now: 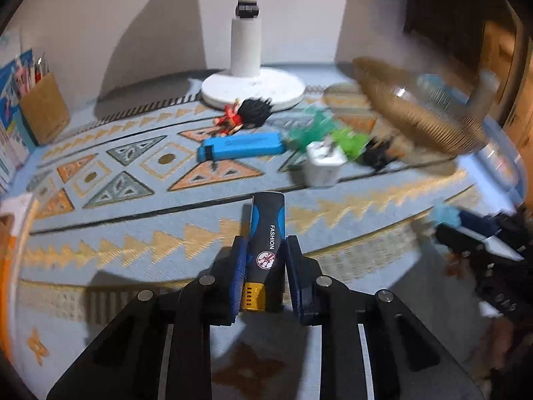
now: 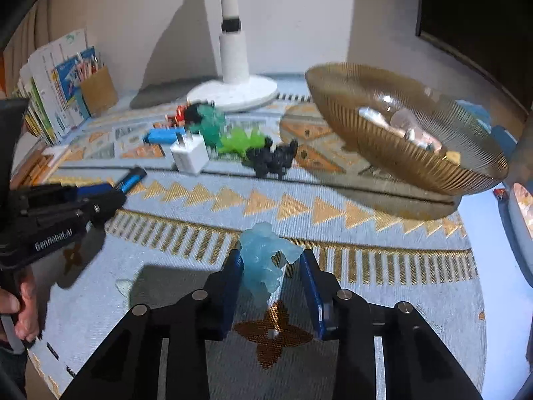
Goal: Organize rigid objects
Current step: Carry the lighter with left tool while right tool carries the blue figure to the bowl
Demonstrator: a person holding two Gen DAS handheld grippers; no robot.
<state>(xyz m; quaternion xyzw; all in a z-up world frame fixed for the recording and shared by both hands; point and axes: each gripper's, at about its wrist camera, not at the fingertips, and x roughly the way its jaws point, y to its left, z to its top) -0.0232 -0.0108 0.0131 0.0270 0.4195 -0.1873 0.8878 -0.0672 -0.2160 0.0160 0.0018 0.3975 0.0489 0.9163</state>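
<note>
My left gripper [image 1: 265, 243] is shut on a black-and-blue lighter [image 1: 268, 220] marked FASHION, which sticks out forward above the patterned cloth. From the right wrist view this left gripper [image 2: 113, 190] comes in from the left with the lighter [image 2: 131, 178] in it. My right gripper [image 2: 269, 256] is shut on a pale blue translucent figurine [image 2: 265, 260], held above the cloth. An amber ribbed glass bowl [image 2: 399, 163] stands at the right with a few clear and pink items inside.
Loose on the cloth lie a blue lighter [image 1: 241, 146], a white charger plug [image 2: 190, 155], a red-and-black figure [image 1: 245, 116], and teal [image 2: 208, 121], green [image 2: 241, 141] and black [image 2: 273, 158] figurines. Behind them stand a white lamp base [image 2: 233, 93] and a pen holder [image 1: 43, 106].
</note>
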